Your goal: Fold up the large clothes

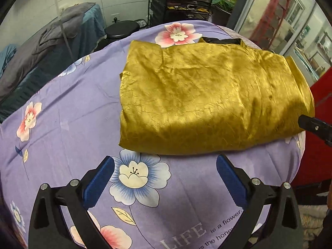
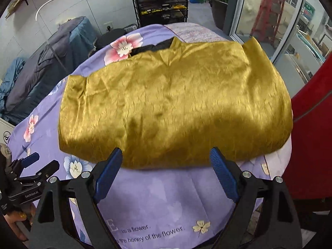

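Garment: a gold satin garment lies already folded into a broad rectangle on a purple floral bedsheet; a strip of black lining shows at its far edge.
Surface: what lies under the sheet is hidden, so whether it is a bed or a counter I cannot tell.
Handling: judged soft, light and slippery; the glossy, crinkled cloth will likely slide on itself and lose its creases if dragged.
Where to take hold: likely the two near corners of the folded edge, pinching all layers together so none slips out.
Left gripper: the left gripper has its blue fingers spread wide with nothing between them, only a printed flower on the sheet below.
Left position: the garment's near edge lies just beyond the fingertips, apart from them, and mostly to the right of this gripper.
Right gripper: the right gripper is likewise released and empty.
Right position: its fingertips stand at the garment's near edge and overlap it in view; contact cannot be told.
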`<state>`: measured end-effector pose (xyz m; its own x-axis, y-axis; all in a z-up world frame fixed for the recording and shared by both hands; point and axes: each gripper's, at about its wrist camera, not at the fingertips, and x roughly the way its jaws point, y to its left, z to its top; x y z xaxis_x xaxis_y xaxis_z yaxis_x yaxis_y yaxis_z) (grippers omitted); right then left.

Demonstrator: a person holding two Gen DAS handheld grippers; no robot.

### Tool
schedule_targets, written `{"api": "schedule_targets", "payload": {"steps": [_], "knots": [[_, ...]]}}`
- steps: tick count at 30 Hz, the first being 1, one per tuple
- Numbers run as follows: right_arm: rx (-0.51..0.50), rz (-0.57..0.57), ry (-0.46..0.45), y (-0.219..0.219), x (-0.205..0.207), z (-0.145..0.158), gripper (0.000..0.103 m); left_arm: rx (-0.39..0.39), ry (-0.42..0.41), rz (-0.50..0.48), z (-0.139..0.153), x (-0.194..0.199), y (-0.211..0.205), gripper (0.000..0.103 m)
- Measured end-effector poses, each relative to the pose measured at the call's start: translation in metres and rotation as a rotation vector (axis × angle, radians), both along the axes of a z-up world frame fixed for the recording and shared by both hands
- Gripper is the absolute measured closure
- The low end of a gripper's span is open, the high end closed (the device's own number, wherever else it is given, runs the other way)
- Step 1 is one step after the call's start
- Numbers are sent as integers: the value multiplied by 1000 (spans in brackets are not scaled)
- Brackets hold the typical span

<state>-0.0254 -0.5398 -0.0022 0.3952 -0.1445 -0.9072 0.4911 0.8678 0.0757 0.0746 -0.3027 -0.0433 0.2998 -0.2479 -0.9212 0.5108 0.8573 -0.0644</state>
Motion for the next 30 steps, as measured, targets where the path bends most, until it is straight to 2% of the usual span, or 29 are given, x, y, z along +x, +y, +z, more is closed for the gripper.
{"api": "schedule_targets", "payload": {"steps": [6,12,18,24,30], "knots": [[-32,-1,33,5,-6,5,18,82,-20,-16,6,-5,-17,6],[-77,15,53,9,2,13,18,66,18,-19,16,3,-31,6],[-134,33,68,11,10,24,18,75,3,-15,29,7,-43,6],[-150,59,80,10,17,28,18,56,52,21,28,9,-44,6],[-170,74,92,12,15,28,18,63,44,6,28,1,-47,6]]}}
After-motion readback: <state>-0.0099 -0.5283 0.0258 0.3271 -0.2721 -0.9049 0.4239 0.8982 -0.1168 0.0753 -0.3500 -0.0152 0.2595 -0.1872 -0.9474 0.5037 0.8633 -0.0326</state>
